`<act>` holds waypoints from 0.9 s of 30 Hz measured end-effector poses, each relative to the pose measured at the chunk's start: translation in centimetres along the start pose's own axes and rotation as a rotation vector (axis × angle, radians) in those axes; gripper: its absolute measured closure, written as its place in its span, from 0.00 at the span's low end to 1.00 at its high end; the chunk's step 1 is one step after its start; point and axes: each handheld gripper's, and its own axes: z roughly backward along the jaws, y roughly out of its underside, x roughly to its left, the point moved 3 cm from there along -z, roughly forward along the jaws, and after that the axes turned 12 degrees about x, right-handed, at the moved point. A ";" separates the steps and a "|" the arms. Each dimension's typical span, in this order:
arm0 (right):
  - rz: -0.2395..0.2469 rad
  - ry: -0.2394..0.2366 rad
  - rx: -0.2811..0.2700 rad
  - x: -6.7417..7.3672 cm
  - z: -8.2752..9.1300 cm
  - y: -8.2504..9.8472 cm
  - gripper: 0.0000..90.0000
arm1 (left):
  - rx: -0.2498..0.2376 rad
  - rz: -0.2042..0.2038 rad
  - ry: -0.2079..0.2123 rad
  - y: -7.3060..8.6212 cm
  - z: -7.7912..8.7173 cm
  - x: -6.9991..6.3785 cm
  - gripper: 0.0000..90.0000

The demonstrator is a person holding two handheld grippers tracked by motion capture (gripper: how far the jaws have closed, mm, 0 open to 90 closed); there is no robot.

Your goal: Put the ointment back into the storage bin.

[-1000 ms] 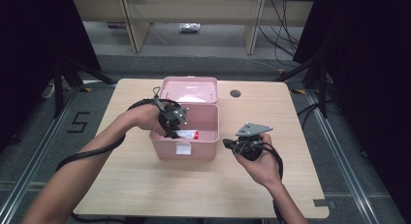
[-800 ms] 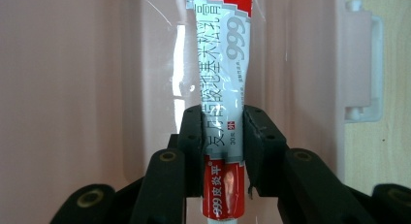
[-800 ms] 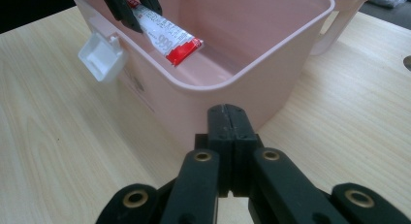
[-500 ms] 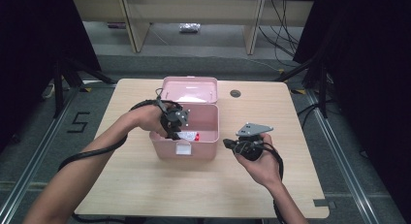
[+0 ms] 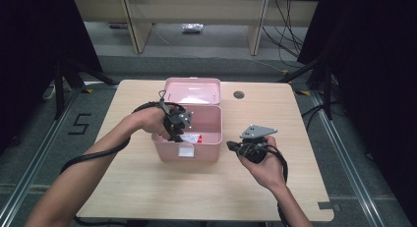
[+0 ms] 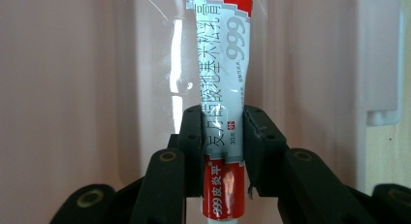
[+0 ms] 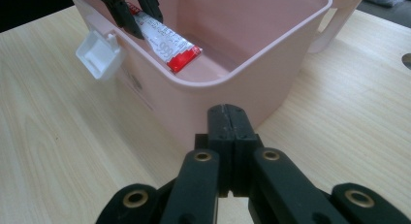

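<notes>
From above, my left gripper [image 5: 183, 131] held a red-and-white ointment tube [image 5: 193, 137] inside the open pink storage box [image 5: 206, 151]; its print was too small to read there. My left gripper view showed the jaws clamped on its silver middle, the top cut off. My right gripper [image 7: 228, 118], jaws together, pointed at the box.

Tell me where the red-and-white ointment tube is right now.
The red-and-white ointment tube is clamped in the left gripper, inside the open pink plastic box near its front wall.

Wooden table [image 5: 147, 187], round cable hole [image 5: 239, 95], floor marking "5" [image 5: 80, 124]
</notes>
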 end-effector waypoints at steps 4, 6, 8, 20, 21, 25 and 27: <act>-0.005 -0.001 0.002 0.0 0.0 0.0 1.00 | -0.001 0.009 0.009 0.0 -0.2 0.0 0.79; -0.005 -0.001 0.001 0.0 0.0 0.0 1.00 | 0.000 0.006 0.007 0.0 -0.3 0.0 0.79; -0.005 -0.001 0.001 0.0 0.0 0.0 1.00 | -0.009 0.014 0.010 -0.1 -0.4 0.0 0.79; -0.002 -0.001 0.001 0.0 0.0 0.1 1.00 | 0.002 0.011 0.010 0.0 -0.7 0.2 0.79; -0.002 -0.001 0.001 0.0 0.0 0.1 1.00 | 0.002 0.011 0.010 0.0 -0.7 0.2 0.79; -0.022 -0.009 0.002 0.1 0.0 0.1 1.00 | -0.003 0.019 0.018 -0.1 -0.8 0.2 0.79; -0.017 -0.007 0.001 0.1 0.0 0.1 1.00 | -0.005 0.020 0.014 -0.1 -0.8 0.2 0.79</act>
